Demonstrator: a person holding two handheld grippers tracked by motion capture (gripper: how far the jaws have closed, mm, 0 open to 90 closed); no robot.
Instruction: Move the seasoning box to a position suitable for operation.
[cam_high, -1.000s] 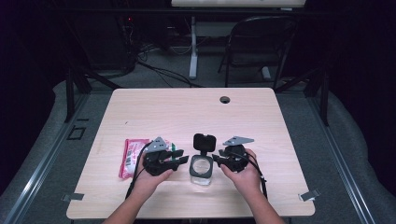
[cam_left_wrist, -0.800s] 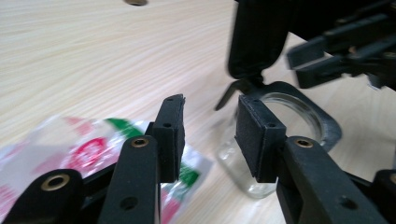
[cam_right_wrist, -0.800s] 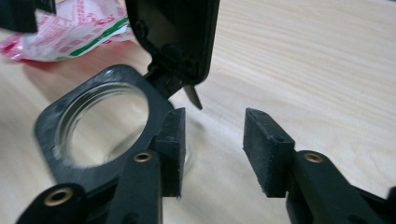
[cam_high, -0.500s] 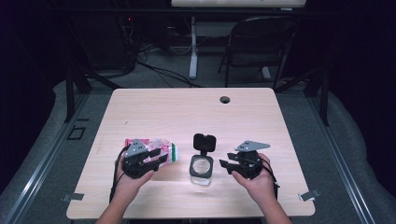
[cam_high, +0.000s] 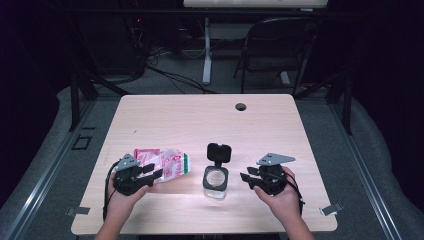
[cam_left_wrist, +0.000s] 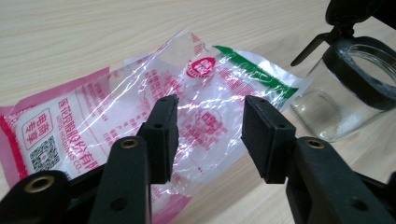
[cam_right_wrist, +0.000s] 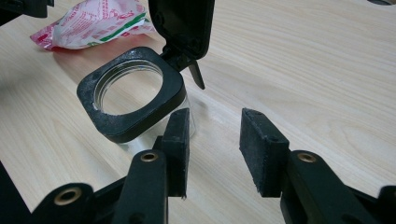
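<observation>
While the left gripper (cam_left_wrist: 210, 135) hovers over the plastic packet (cam_left_wrist: 154, 107) lying flat on the counter (cam_high: 200, 120), jaws apart and just widening w/ nothing pinched, thin film could slip; right gripper (cam_right_wrist: 212, 151), also apart after narrowing, may nudge the open jar (cam_right_wrist: 133, 95)

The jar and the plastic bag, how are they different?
The jar stands upright; the plastic bag lies flat and crinkled. The jar has a black rim with its hinged lid flipped open; the bag carries pink, red and green print. Both are see-through and rest on the table.
</observation>
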